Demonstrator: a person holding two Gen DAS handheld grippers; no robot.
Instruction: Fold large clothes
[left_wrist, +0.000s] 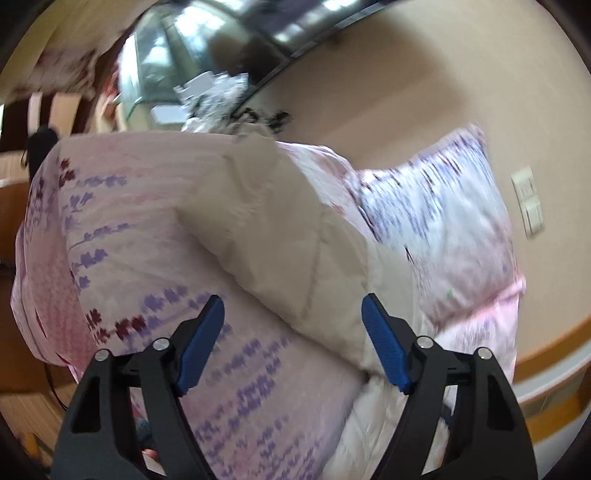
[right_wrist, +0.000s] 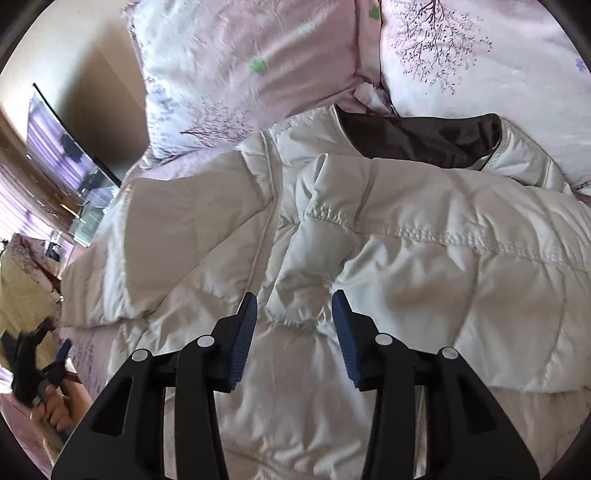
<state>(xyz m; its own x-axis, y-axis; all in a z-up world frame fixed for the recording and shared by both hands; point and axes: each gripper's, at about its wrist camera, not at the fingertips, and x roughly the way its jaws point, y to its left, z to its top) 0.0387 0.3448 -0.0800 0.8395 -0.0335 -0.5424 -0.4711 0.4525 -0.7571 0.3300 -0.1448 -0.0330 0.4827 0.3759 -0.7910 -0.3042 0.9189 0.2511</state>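
Observation:
A white quilted puffer jacket (right_wrist: 388, 229) lies spread on a pink flowered bed cover, its dark lining (right_wrist: 424, 136) showing at the collar. One sleeve is folded across the body, its cuff (right_wrist: 295, 314) lying between the jaws of my right gripper (right_wrist: 293, 314), which is open just above it. In the left wrist view the jacket's other sleeve (left_wrist: 280, 229) lies over the bed cover (left_wrist: 122, 240). My left gripper (left_wrist: 293, 314) is open and empty above that sleeve's edge. It also shows in the right wrist view (right_wrist: 55, 362) at the far left, in a hand.
Two flowered pillows (right_wrist: 240, 66) (right_wrist: 480, 55) lie at the head of the bed, beyond the collar. A beige wall with a light switch (left_wrist: 528, 203) stands to the right of the bed. A glass cabinet (left_wrist: 155, 66) and clutter stand beyond the bed.

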